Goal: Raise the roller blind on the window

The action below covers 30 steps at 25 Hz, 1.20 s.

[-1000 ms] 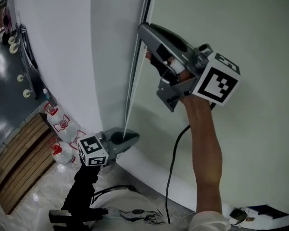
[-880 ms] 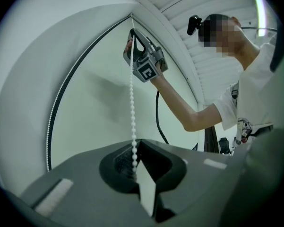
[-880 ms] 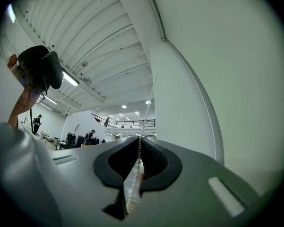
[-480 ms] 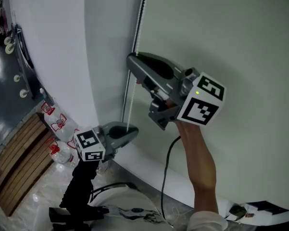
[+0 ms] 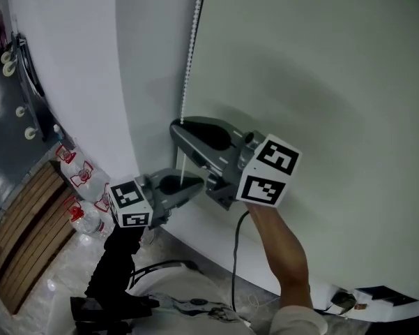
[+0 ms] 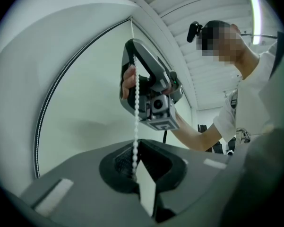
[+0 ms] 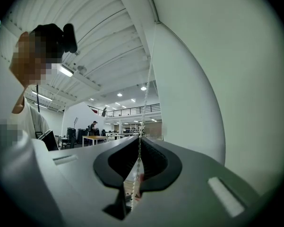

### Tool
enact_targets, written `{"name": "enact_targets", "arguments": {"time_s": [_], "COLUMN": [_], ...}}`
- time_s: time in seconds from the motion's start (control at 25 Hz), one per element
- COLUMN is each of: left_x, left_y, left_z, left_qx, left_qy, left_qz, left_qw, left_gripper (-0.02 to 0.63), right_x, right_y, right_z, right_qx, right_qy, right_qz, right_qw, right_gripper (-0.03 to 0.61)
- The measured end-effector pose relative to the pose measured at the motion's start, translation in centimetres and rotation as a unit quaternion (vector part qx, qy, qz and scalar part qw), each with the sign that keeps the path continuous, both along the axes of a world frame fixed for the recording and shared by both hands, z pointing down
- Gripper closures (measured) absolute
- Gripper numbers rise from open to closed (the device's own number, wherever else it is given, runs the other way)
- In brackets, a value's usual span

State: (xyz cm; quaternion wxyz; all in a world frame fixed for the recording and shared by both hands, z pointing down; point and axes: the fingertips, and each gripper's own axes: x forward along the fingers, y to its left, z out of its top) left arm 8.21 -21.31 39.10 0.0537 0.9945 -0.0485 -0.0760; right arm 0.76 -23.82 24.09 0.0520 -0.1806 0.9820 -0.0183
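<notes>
The pale roller blind (image 5: 321,82) fills the right of the head view. Its white bead chain (image 5: 191,47) hangs down along the blind's left edge. My right gripper (image 5: 176,127) is shut on the chain, which runs between its jaws (image 7: 140,143) and on up to the top. Just below it, my left gripper (image 5: 197,189) points at the blind and is shut on the lower part of the same chain (image 6: 134,126). In the left gripper view the chain enters where the jaw tips meet (image 6: 134,145), and the right gripper (image 6: 149,93) hangs close above.
A white wall (image 5: 70,61) stands left of the blind. Water bottles with red labels (image 5: 90,180) and wooden slats (image 5: 21,236) lie on the floor at lower left. A black cable (image 5: 235,257) hangs beside the person's right arm (image 5: 279,250).
The right gripper has come steadily down with the chain in its jaws, from high on the blind's edge to just above the left gripper. The left gripper has hardly moved.
</notes>
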Motion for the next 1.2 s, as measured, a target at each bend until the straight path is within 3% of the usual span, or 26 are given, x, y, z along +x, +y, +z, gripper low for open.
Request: {"name": "enact_targets", "arguments": {"time_s": [0.24,0.48,0.6,0.8,1.2], "left_x": [0.2,0.3,0.6,0.5,0.1], "left_y": [-0.1,0.3,0.5,1.0,1.1], "left_z": [-0.8,-0.9,-0.7,-0.4,0.8], "left_qx": [0.004,0.003,0.004,0.0,-0.01], "left_qy": [0.007,0.013,0.011,0.011,0.007], "left_qz": [0.002,0.01,0.014,0.019,0.017], "left_qw": [1.0,0.9999,0.9998,0.9998,0.9998], "left_gripper": [0.615,0.615,0.615,0.615,0.615], "right_x": [0.3,1.3,1.4,1.4,0.1], "right_y": [0.7,0.2,-0.4,-1.6,-5.1], "right_z": [4.6,4.5,4.2,-1.1,-14.2], "right_qx": [-0.036,-0.038,-0.031,-0.011,0.055], "right_qy": [0.029,0.006,0.016,-0.014,-0.052], "right_qz": [0.0,0.019,0.021,0.016,0.016], "right_qw": [0.999,0.999,0.999,1.0,0.997], "right_gripper": [0.565,0.56,0.456,0.422,0.437]}}
